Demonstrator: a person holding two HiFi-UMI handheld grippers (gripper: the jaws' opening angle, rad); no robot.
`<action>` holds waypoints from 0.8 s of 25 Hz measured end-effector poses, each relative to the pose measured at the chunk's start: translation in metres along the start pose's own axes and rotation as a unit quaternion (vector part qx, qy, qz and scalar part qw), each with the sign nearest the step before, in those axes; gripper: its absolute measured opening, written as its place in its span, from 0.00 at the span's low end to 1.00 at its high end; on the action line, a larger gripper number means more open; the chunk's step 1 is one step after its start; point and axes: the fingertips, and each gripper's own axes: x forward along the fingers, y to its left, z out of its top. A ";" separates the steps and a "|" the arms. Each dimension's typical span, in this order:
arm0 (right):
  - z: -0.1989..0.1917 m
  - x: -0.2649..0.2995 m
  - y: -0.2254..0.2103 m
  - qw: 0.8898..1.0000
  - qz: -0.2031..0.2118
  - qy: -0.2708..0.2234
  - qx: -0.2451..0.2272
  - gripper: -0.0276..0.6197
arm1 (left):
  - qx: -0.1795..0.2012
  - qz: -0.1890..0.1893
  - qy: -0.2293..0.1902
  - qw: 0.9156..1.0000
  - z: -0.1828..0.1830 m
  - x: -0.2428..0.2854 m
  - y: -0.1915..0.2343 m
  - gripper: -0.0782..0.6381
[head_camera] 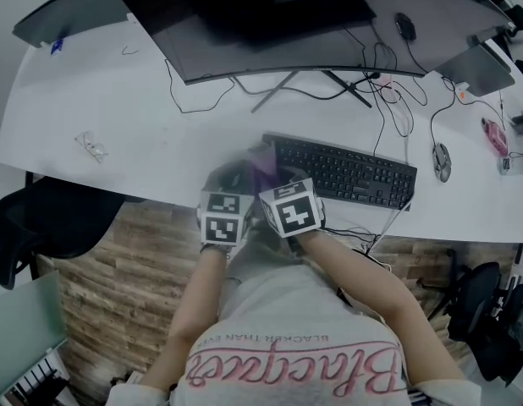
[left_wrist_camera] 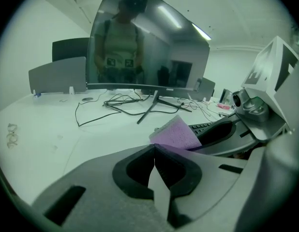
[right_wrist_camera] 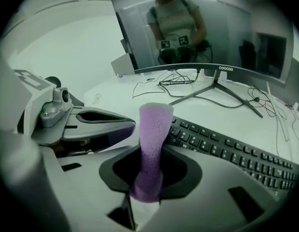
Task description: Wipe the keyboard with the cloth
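**Cloth of purple, spongy fabric (right_wrist_camera: 153, 129) gripped, wiping apparently not yet begun**

The right gripper (right_wrist_camera: 148, 180) has its fingers (right_wrist_camera: 222, 187) clamped on the cloth. It stands upright at the left end of the black keyboard (head_camera: 346, 172), near the white surface's (head_camera: 160, 134) front edge. The left gripper (left_wrist_camera: 154, 154) is empty, with its fingers pressed together. The next move likely calls for lowering the cloth onto the keys and sweeping it rightward.

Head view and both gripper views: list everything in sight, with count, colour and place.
cloth: 1, purple, above the keyboard's left end
keyboard: 1, black, front of desk
monitor: 1, dark, curved, back of desk
mouse: 1, grey, right of keyboard
cables: several, black, under monitor
desk: 1, white
chair: 1, black, left of desk
left hand-held gripper: 1, grey, shut, empty
right hand-held gripper: 1, grey, shut on cloth
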 end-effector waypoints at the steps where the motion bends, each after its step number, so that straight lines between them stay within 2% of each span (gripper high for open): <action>1: 0.000 0.000 0.000 1.000 0.000 0.001 -0.005 0.18 | -0.001 -0.001 0.000 1.000 0.000 0.000 -0.001 0.12; 20: -0.010 -0.010 -0.013 0.999 -0.001 0.022 -0.040 0.18 | -0.007 -0.004 -0.001 1.000 0.002 0.008 -0.022 0.12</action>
